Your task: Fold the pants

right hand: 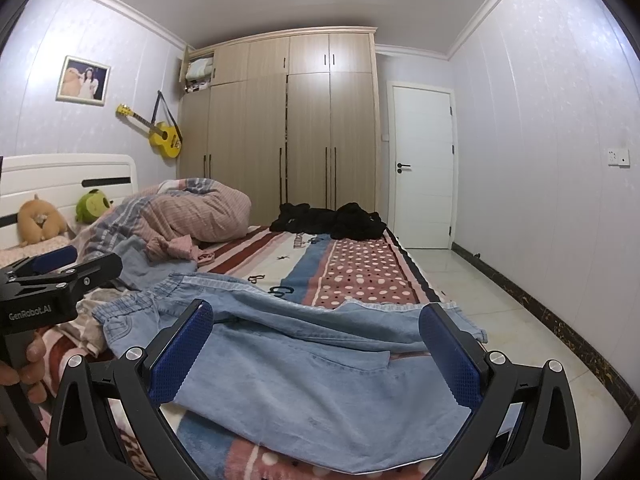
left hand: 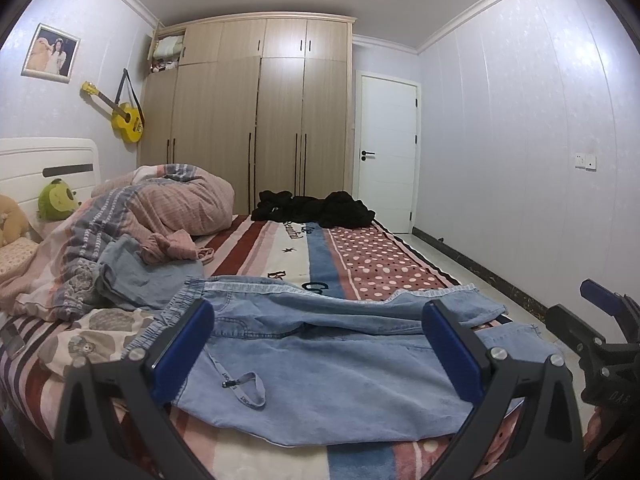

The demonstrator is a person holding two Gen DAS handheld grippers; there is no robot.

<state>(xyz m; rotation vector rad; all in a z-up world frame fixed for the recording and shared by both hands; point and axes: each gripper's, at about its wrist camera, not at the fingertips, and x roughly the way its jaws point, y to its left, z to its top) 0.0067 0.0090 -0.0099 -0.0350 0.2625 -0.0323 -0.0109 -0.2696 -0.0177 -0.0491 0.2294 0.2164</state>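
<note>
The jeans (left hand: 320,372) lie spread across the near end of the bed (left hand: 360,256), elastic waistband to the left, legs running off right toward the bed's edge, one layer lying rumpled over the other and a loose drawstring (left hand: 244,386) curled on top. Left gripper (left hand: 320,340) hangs over the waist end, jaws wide apart and nothing between them; right gripper (right hand: 316,344) sits over the leg end, also spread wide and empty. No hold taken yet, so this looks like the very start: lining up for the first grab. To do it well, I'd say each gripper should come down on an edge, not the middle of the cloth, left pinching the waistband corner, right the hem, catching both layers so the legs travel together. That ridge across the middle wants smoothing first, or the fold will trap it. Beyond the jeans, a second denim piece (left hand: 136,276) by the quilt (left hand: 168,204), dark clothes (left hand: 312,208) at the far end.
</note>
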